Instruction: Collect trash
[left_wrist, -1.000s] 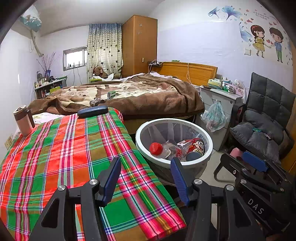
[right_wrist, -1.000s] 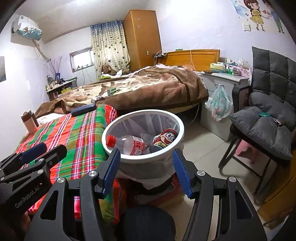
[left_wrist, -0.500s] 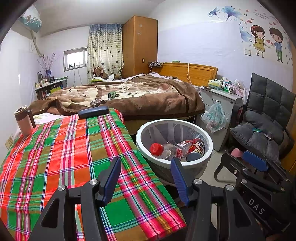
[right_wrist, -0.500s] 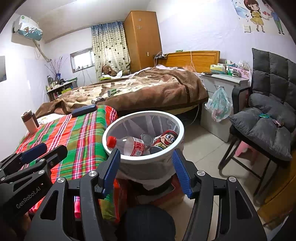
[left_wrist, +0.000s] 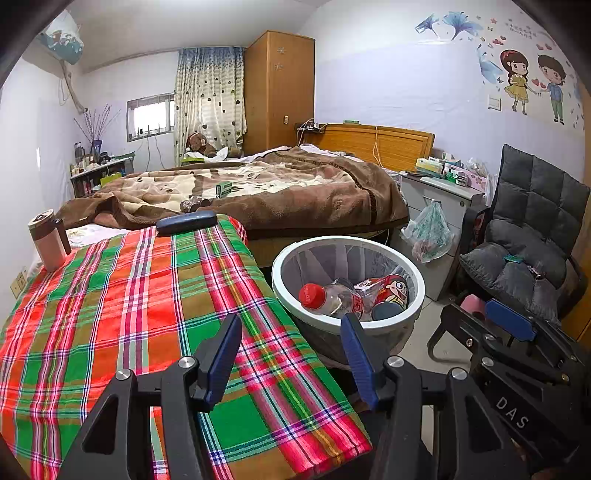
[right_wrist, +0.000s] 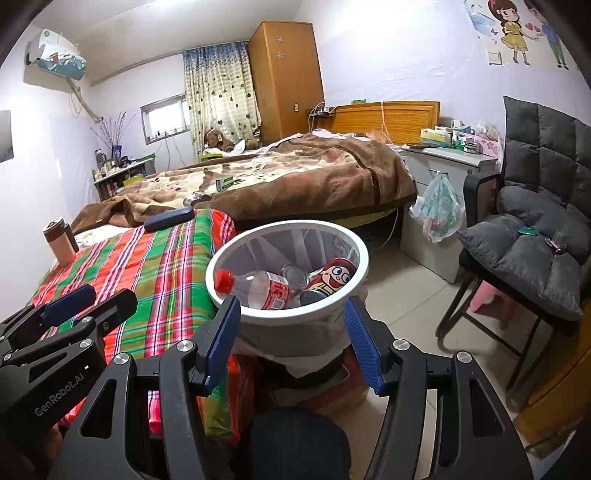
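Trash bin: round white plastic wastebasket (right_wrist: 364, 264) with a pale liner, on the floor right beside the table edge, bed behind it.
Bottle: clear plastic bottle with red cap and red label (right_wrist: 258, 286), lying on its side inside the bin, long axis running left to right, cap end pointing left and resting up against the rim.
Cans: red cartoon-face can (right_wrist: 334, 275) tilted next to the bottle, base end toward the camera; a silver can top (right_wrist: 295, 273) peeking out between the two.
Table: covered in a red-green plaid cloth (left_wrist: 129, 295); pinkish-brown travel mug (left_wrist: 46, 240) upright at the far left corner, dark blue oblong case (left_wrist: 186, 221) lying across the far edge.
Left gripper (left_wrist: 291, 356): blue-padded jaws spread apart, nothing between them, hanging over the near corner of the cloth, bin just ahead to the right.
Right gripper (right_wrist: 291, 341): jaws spread wide, pinching nothing, framing the near rim of the bin without touching it.
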